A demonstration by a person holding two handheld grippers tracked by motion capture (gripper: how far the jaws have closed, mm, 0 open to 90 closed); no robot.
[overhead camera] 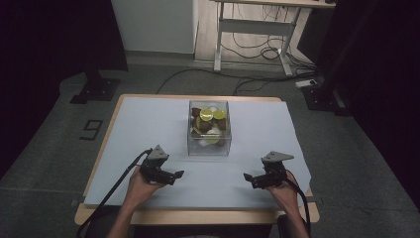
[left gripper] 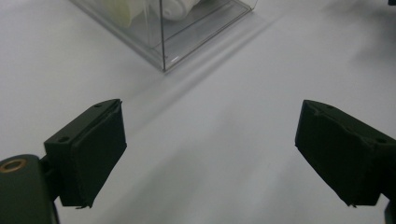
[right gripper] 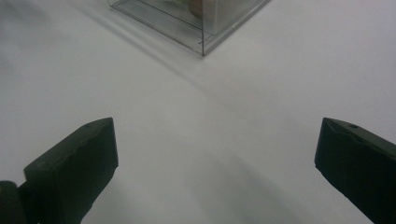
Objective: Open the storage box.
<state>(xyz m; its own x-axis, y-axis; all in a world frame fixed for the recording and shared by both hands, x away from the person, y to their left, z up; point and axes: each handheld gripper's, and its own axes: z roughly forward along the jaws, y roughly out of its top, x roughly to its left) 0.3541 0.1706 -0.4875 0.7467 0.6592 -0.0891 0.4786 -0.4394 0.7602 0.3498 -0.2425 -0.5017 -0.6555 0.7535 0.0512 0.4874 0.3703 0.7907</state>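
A clear plastic box [overhead camera: 209,128] stands in the middle of the white-covered table [overhead camera: 148,119]; it holds yellow-green, brown and white pieces. My left gripper [overhead camera: 179,174] rests low at the front left, open and empty, its jaws pointing right toward the middle. My right gripper [overhead camera: 246,177] mirrors it at the front right, open and empty. In the left gripper view the jaws stand wide apart [left gripper: 210,154] with a corner of the box [left gripper: 163,42] ahead. The right gripper view has its jaws spread [right gripper: 217,163] below another box corner [right gripper: 203,39].
Bare white sheet lies between the two grippers and around the box. A wooden table edge [overhead camera: 198,216] runs along the front. On the grey floor behind stand a desk frame [overhead camera: 252,29] with cables [overhead camera: 257,49] and a dark stand base [overhead camera: 94,89].
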